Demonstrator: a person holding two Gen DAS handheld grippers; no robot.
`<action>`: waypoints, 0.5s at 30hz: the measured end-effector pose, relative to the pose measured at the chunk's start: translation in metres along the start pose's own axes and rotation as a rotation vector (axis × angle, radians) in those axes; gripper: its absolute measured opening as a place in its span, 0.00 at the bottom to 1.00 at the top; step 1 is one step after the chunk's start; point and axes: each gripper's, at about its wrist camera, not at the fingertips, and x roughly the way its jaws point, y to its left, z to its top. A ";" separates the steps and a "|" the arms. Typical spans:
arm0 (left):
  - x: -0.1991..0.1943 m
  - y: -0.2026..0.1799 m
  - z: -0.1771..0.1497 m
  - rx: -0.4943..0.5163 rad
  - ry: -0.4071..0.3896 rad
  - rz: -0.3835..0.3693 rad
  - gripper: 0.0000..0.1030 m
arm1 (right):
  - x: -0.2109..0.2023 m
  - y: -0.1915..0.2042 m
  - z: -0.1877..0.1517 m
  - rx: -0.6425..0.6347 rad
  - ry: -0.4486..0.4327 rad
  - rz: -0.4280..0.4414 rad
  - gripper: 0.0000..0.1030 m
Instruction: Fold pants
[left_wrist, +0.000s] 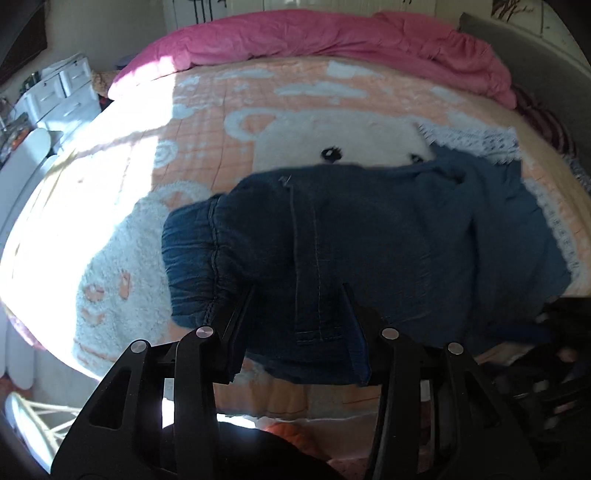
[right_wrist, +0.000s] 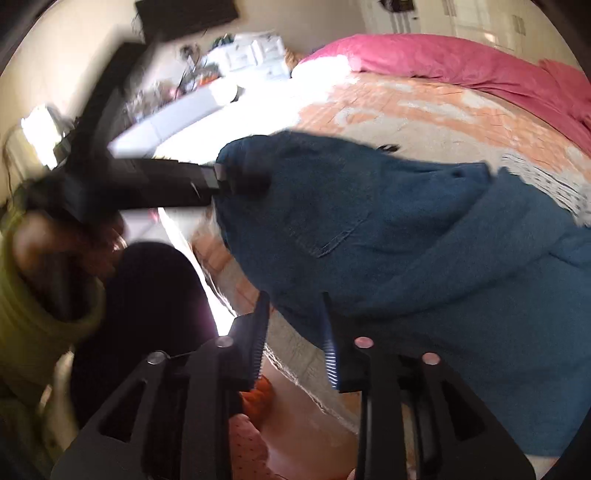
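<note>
The denim pants (left_wrist: 369, 236) are lying on the bear-print blanket (left_wrist: 207, 122) at 3 o'clock. Left gripper (left_wrist: 299, 295) fingers are straddling the hem; right gripper (right_wrist: 295, 306) fingers are parted, gripping nothing.

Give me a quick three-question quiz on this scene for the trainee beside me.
1. True or false: the pants lie on a bare floor.
2. The duvet bunched at the far edge of the bed is: A green, B pink, C white.
3. One word: which gripper shows up in the other gripper's camera?

Key
1. False: they lie on the bed.
2. B.
3. Left: the left gripper appears in the right wrist view, at the pants' corner.
</note>
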 end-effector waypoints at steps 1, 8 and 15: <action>0.004 -0.001 -0.005 0.009 0.004 0.003 0.37 | -0.009 -0.003 0.003 0.000 -0.027 -0.027 0.39; 0.004 0.002 -0.010 0.021 0.001 0.003 0.37 | 0.021 -0.015 0.030 0.039 0.016 -0.087 0.52; -0.008 0.006 -0.010 -0.006 -0.039 -0.033 0.40 | 0.035 -0.026 0.016 0.043 0.045 -0.122 0.57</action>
